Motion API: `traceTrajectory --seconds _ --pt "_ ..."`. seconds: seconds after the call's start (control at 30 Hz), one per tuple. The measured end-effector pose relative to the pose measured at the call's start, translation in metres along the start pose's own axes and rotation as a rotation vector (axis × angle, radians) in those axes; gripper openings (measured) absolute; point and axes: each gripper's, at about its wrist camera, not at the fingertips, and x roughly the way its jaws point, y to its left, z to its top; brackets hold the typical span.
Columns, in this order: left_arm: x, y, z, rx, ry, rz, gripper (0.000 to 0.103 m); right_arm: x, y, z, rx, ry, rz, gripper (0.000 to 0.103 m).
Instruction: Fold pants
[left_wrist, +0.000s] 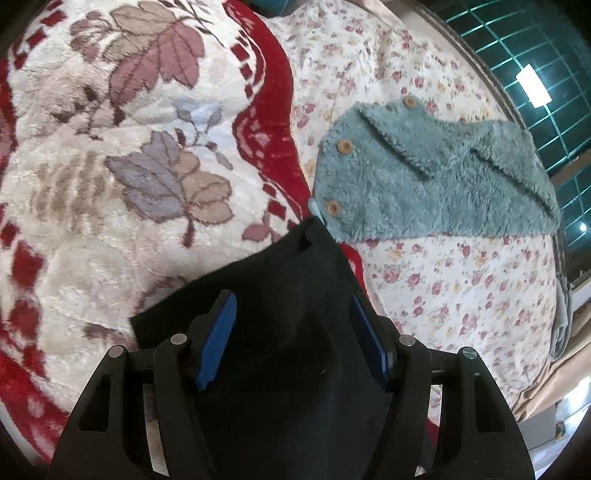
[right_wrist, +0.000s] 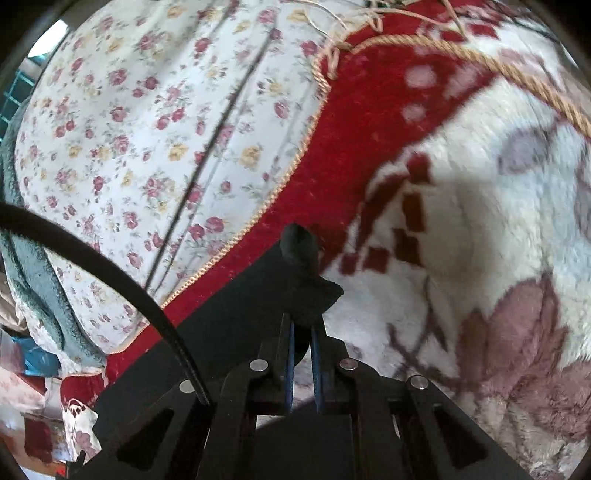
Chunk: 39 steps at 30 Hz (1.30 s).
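Observation:
The black pants (left_wrist: 280, 295) lie between the blue pads of my left gripper (left_wrist: 291, 306), whose jaws stand wide apart with the cloth draped over and between them. In the right wrist view the pants (right_wrist: 236, 317) stretch off to the left. My right gripper (right_wrist: 302, 325) is shut on a bunched edge of the pants, and a knot of black cloth (right_wrist: 299, 247) sticks out past the fingertips. Both grippers hold the cloth above a plush red and cream blanket (left_wrist: 110, 166).
A teal fleece garment with wooden buttons (left_wrist: 424, 170) lies on a floral sheet (left_wrist: 461, 288) to the right of the blanket. The sheet (right_wrist: 129, 147) and the blanket's corded edge (right_wrist: 280, 184) show in the right wrist view. A green tiled wall (left_wrist: 546, 66) stands behind.

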Motion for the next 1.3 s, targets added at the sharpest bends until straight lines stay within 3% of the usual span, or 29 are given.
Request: traceTrajectory --seconds 0.1,0.17,0.23,0.3,0.37,0.43,0.53,0.63,0.77,0.8,0.87,0.9,0.97,1.2,1.3 --pt "-0.011 0.006 0.005 -0.004 0.031 -0.022 0.063 0.023 -0.008 -0.007 -0.046 0.046 0.007 0.007" --pt "-0.021 0.017 0.008 -0.007 0.097 -0.067 0.063 0.029 -0.025 -0.008 0.025 0.096 0.034 0.011" --pt "-0.036 0.036 0.01 -0.016 0.199 -0.129 0.063 0.016 -0.035 -0.008 0.108 0.107 0.08 0.022" --pt "-0.049 0.054 0.012 -0.048 0.253 -0.168 0.065 -0.002 -0.036 -0.01 0.101 0.119 0.104 0.036" --pt "-0.06 0.07 0.015 -0.099 0.287 -0.219 0.073 -0.027 -0.034 -0.018 0.034 0.145 0.135 0.037" --pt "-0.063 0.081 0.015 -0.154 0.302 -0.252 0.074 -0.048 -0.036 -0.029 -0.007 0.207 0.196 0.037" --pt "-0.051 0.09 0.012 -0.196 0.321 -0.23 0.074 -0.071 -0.047 -0.049 -0.026 0.278 0.249 0.037" --pt "-0.012 0.089 0.016 -0.169 0.378 -0.166 0.074 -0.08 -0.065 -0.066 0.007 0.308 0.267 0.037" --pt "0.012 0.073 0.026 -0.099 0.388 -0.165 0.074 -0.082 -0.09 -0.085 0.074 0.324 0.33 0.037" --pt "0.013 0.068 0.025 -0.072 0.384 -0.167 0.071 -0.081 -0.095 -0.089 0.093 0.329 0.339 0.038" --pt "0.017 0.061 0.022 -0.022 0.384 -0.135 0.016 -0.079 -0.099 -0.092 0.107 0.316 0.347 0.038" --pt "0.017 0.06 0.02 -0.003 0.379 -0.102 0.014 -0.077 -0.099 -0.092 0.115 0.309 0.348 0.038" --pt "0.011 0.062 0.017 -0.001 0.342 -0.111 0.009 -0.076 -0.104 -0.092 0.126 0.291 0.343 0.039" --pt "0.005 0.059 0.015 0.0 0.274 -0.1 0.007 -0.052 -0.104 -0.079 0.142 0.252 0.379 0.04" --pt "0.007 0.058 0.015 0.002 0.274 -0.083 0.005 -0.031 -0.097 -0.071 0.141 0.299 0.33 0.04"
